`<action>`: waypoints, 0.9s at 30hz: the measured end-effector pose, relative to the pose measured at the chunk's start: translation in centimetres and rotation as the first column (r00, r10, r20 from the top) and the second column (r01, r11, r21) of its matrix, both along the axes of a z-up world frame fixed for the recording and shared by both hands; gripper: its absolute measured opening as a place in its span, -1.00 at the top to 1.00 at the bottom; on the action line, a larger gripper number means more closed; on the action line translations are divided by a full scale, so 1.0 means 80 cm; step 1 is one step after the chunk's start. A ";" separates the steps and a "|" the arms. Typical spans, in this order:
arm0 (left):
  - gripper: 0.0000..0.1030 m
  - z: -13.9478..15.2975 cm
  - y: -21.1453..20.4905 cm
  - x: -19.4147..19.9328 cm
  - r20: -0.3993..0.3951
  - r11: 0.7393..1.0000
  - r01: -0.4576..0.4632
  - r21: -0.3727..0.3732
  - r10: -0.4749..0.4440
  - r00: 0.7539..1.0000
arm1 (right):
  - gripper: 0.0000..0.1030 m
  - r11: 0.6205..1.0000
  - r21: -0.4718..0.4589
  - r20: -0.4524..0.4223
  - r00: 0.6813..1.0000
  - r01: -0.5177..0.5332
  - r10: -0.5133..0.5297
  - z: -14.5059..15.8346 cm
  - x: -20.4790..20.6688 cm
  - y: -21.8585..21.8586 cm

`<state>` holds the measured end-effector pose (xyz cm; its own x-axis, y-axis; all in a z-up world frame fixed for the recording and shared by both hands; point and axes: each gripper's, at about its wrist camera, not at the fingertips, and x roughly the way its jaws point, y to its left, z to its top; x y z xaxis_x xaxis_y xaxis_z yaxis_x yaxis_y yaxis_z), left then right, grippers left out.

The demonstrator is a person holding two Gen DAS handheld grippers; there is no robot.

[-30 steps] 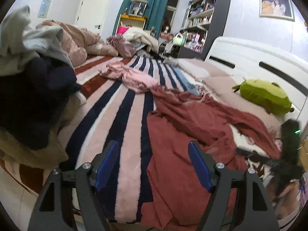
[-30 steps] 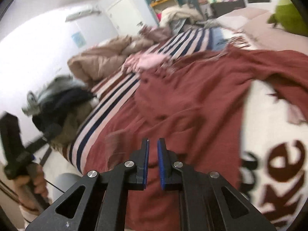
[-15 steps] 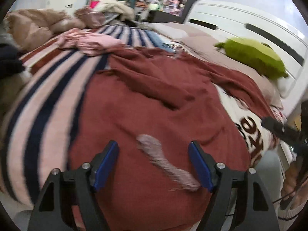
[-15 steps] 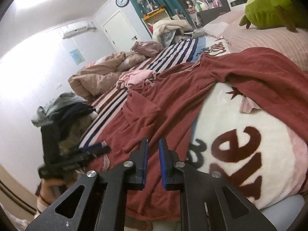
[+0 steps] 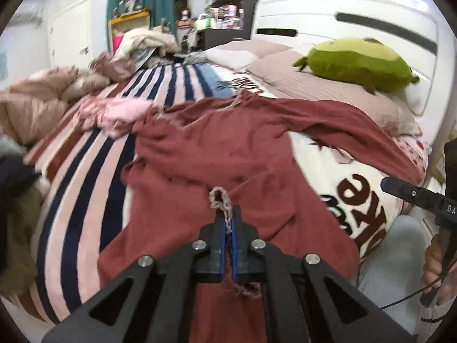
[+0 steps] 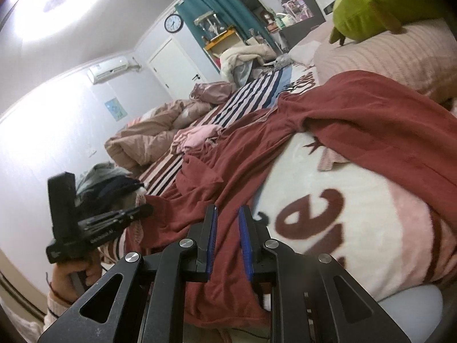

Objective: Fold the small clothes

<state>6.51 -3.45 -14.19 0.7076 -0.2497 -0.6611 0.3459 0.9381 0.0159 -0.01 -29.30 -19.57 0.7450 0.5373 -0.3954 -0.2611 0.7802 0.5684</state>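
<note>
A rust-red garment (image 5: 228, 154) lies spread and rumpled across the bed; it also shows in the right wrist view (image 6: 357, 120). My left gripper (image 5: 227, 223) is shut on its pinkish lace trim (image 5: 220, 197) at the near hem. In the right wrist view the left gripper (image 6: 137, 213) appears at the left, at the garment's edge. My right gripper (image 6: 227, 217) is open a little, empty, over the garment's near edge. In the left wrist view the right gripper (image 5: 400, 187) is at the far right.
A pink garment (image 5: 114, 114) lies on the striped blanket (image 5: 94, 171). A cream blanket with brown letters (image 6: 328, 223) is at the right. A green plush (image 5: 357, 65) sits by the white headboard (image 5: 357, 20). A pile of clothes (image 6: 111, 180) is at the left.
My left gripper has closed on the lace trim, which lay between its open fingers before. My right gripper has opened slightly from shut.
</note>
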 end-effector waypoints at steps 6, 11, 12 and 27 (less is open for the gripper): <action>0.98 0.019 -0.035 0.001 0.000 0.994 0.096 -0.057 -0.096 0.995 | 0.77 0.999 0.037 0.008 0.999 0.038 -0.039 -0.006 -0.008 -0.036; 0.98 0.018 -0.091 -0.004 -0.009 0.965 0.244 -0.097 -0.246 0.969 | 0.77 0.996 0.050 0.011 0.997 0.071 -0.072 -0.006 -0.011 -0.052; 0.99 0.015 -0.102 -0.002 -0.030 0.945 0.289 -0.152 -0.297 0.954 | 0.77 0.996 0.051 0.011 0.997 0.078 -0.079 -0.006 -0.011 -0.054; -0.11 -0.009 -0.060 -0.002 -0.099 0.881 0.336 -0.332 -0.387 0.917 | 0.46 0.994 -0.017 -0.025 0.994 0.104 -0.104 -0.007 0.004 -0.056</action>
